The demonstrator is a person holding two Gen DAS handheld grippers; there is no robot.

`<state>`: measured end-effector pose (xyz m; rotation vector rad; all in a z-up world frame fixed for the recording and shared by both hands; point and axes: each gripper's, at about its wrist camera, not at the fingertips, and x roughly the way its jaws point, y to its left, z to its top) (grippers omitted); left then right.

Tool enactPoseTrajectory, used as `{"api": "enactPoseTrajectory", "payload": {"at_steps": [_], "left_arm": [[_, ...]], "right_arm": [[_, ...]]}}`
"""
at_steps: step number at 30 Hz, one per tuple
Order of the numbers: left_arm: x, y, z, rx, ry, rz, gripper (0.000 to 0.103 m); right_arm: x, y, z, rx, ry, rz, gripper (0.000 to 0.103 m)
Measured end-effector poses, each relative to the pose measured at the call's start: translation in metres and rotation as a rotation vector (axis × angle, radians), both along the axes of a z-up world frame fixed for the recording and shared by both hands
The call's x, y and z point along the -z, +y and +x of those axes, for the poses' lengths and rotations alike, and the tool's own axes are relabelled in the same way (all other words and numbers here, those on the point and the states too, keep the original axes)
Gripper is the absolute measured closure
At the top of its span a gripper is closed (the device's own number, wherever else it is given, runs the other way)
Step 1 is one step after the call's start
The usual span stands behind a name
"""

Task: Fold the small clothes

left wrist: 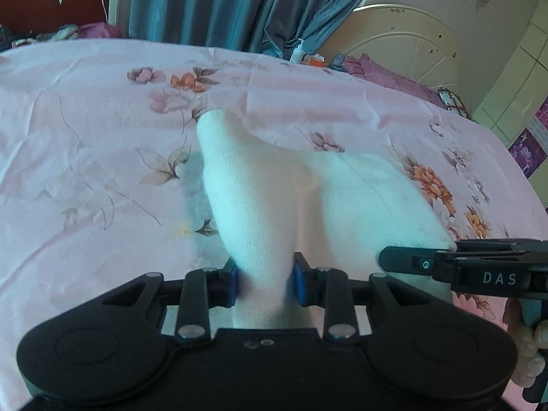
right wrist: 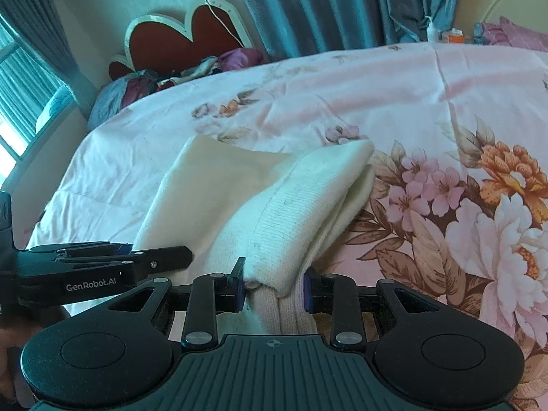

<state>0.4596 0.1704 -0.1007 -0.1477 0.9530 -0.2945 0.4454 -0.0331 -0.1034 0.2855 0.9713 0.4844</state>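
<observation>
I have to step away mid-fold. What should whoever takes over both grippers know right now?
Left gripper: shut on the white knit garment.
Right gripper: shut on the same garment's near ribbed edge.
The garment lies on the floral bedspread, near end lifted, far end folded in layers.
Done: both ends gripped, a fold begun.
Left: probably lay the fold flat, release.

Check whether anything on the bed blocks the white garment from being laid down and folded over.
Nothing visible does. Both claws, left and right, already grip the white garment, and the floral bedspread beyond it shows only flat fabric. The clutter sits far back by the headboard.
</observation>
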Motion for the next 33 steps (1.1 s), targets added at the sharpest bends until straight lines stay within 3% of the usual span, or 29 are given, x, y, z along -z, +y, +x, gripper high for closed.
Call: {"api": "enactPoseTrajectory", "payload": {"at_steps": [4, 6, 13, 15, 17, 20, 23, 25, 27, 31, 33], "left_arm": [[0.010, 0.009, -0.001, 0.003, 0.009, -0.030, 0.062], [0.013, 0.010, -0.002, -0.005, 0.006, -0.026, 0.046], [0.018, 0.017, -0.004, 0.016, 0.020, -0.056, 0.043], [0.018, 0.018, -0.002, 0.014, 0.025, -0.042, 0.030], [0.010, 0.021, -0.003, 0.001, -0.005, 0.008, 0.025], [-0.013, 0.031, -0.011, -0.018, -0.124, 0.022, 0.029], [-0.025, 0.029, 0.001, 0.018, -0.192, 0.003, 0.038], [-0.025, 0.019, 0.016, 0.062, -0.195, 0.009, 0.045], [-0.017, 0.009, 0.032, 0.105, -0.169, 0.005, 0.048], [0.005, -0.007, 0.049, 0.143, -0.114, 0.042, 0.048], [0.011, -0.008, 0.048, 0.152, -0.121, 0.052, 0.048]], "right_arm": [[0.013, -0.006, 0.002, 0.008, 0.030, 0.009, 0.073], [0.020, -0.008, 0.000, 0.013, 0.039, 0.012, 0.073], [0.029, -0.015, -0.008, 0.067, 0.057, 0.054, 0.073], [0.030, -0.017, -0.005, 0.067, 0.068, 0.072, 0.072], [0.020, -0.026, -0.004, 0.088, 0.047, 0.073, 0.065], [-0.007, -0.042, -0.008, 0.141, -0.088, 0.021, 0.059], [-0.018, -0.036, 0.014, 0.116, -0.124, 0.004, 0.059], [-0.016, -0.025, 0.029, 0.091, -0.132, -0.024, 0.067], [-0.010, -0.012, 0.045, 0.066, -0.125, -0.076, 0.068], [0.016, 0.002, 0.064, 0.032, -0.065, -0.206, 0.078], [0.023, -0.003, 0.064, 0.039, -0.062, -0.198, 0.078]]}}
